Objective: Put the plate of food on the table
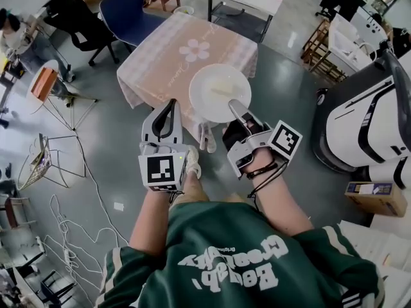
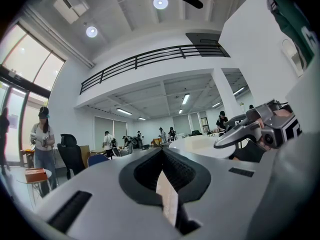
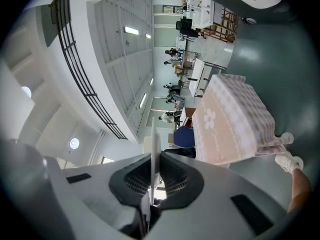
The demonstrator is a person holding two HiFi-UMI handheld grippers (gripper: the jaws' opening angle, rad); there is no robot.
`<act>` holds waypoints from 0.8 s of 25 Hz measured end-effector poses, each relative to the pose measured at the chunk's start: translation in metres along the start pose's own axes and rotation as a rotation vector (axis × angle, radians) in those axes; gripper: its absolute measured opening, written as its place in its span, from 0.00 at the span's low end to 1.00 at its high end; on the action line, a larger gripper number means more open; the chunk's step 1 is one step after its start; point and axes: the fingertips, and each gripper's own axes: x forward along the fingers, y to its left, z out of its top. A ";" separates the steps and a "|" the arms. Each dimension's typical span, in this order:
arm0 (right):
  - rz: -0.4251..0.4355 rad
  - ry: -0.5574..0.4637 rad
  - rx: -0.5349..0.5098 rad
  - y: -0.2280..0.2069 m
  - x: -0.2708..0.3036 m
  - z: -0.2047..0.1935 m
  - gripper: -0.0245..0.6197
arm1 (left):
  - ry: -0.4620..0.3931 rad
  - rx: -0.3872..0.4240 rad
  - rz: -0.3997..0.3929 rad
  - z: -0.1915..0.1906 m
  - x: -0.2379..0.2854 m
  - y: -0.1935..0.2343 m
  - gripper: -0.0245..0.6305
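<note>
1. The round white plate (image 1: 204, 100) is plain, shallow and glossy.
2. All it holds is one pale, cream-coloured lump of food (image 1: 223, 90), about in the middle.
3. The right gripper (image 1: 235, 106) has its jaws clamped nearly together on the rim at the plate's 5 o'clock.
4. In the head view the plate overlaps the near edge of the table with the pink checked cloth (image 1: 168, 59), which spreads toward 11 o'clock. It's not set down yet.
5. The left gripper (image 1: 170, 104) is at the plate's 8 o'clock, jaws together with nothing in them.
</note>
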 end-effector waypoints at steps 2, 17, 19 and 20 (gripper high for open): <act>-0.005 -0.004 -0.002 -0.001 0.018 0.007 0.08 | 0.002 -0.004 -0.006 0.000 0.017 0.010 0.05; -0.054 -0.010 -0.006 -0.009 0.132 0.034 0.08 | 0.018 -0.005 -0.041 -0.009 0.114 0.083 0.05; -0.063 -0.011 -0.008 -0.013 0.146 0.037 0.08 | 0.022 -0.001 -0.044 -0.011 0.125 0.092 0.05; -0.068 -0.011 -0.011 -0.015 0.152 0.038 0.08 | 0.023 0.003 -0.048 -0.013 0.132 0.096 0.05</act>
